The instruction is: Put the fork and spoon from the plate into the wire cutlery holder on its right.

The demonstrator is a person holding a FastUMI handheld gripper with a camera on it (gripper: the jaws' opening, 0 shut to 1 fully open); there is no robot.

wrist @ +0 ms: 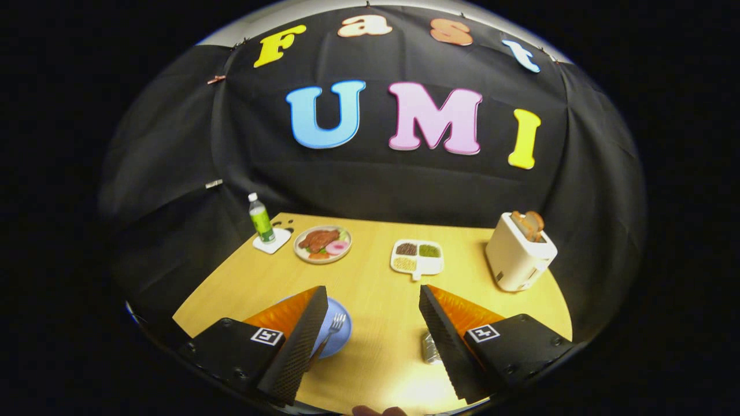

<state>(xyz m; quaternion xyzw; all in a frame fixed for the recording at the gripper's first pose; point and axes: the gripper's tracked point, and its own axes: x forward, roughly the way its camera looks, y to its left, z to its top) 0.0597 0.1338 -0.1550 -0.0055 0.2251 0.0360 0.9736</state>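
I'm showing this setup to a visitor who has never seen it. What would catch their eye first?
Probably the gripper itself: its two fingers stand wide open over the wooden table, holding nothing. Just inside one finger a fork lies on a blue plate. Far beyond them, a white toaster with toast in it stands near the table's edge, and a plate of food sits beside a green bottle.

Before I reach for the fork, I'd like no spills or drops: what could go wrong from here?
1. The fork lies flat on the blue plate, partly behind one finger; the open gripper, holding nothing, may clip the rim and shove the plate.
2. The wire cutlery holder sits tight against the other finger; swinging sideways could knock it over.
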